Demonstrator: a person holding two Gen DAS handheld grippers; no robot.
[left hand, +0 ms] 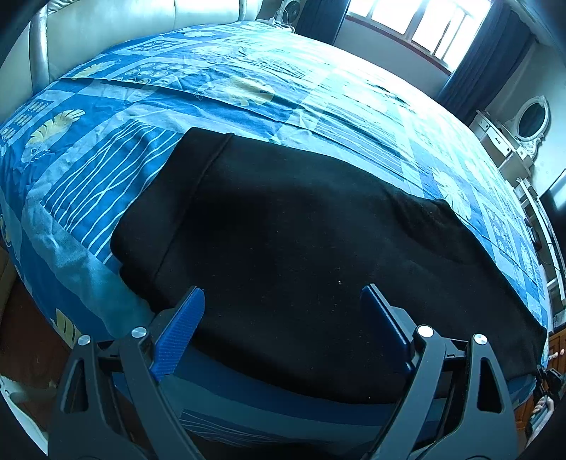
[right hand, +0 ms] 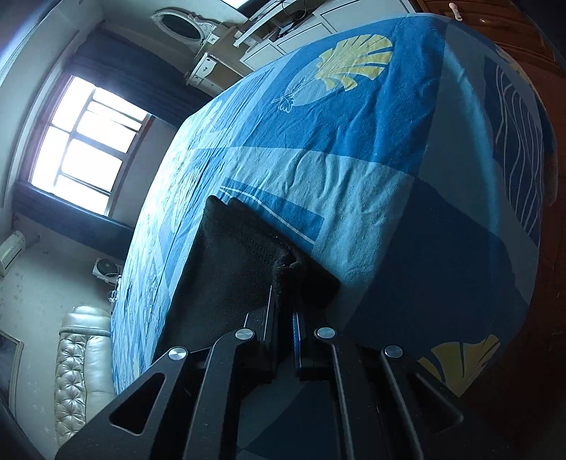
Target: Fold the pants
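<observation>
The black pants (left hand: 300, 254) lie flat along the near edge of the bed, stretching from left to far right. My left gripper (left hand: 283, 300) is open, its blue pads (left hand: 178, 332) spread over the pants near the left end, holding nothing. In the right wrist view the pants (right hand: 233, 262) run away from me, and my right gripper (right hand: 284, 283) is shut on their hemmed end, pinching a bunched edge of black cloth. The view is tilted sideways.
The blue patterned bedsheet (left hand: 247, 88) covers the whole bed, also in the right wrist view (right hand: 371, 141). A padded headboard (left hand: 106, 32) is at the back left. A window (left hand: 424, 24), a white dresser with an oval mirror (left hand: 530, 118) and wooden furniture (right hand: 513, 21) surround the bed.
</observation>
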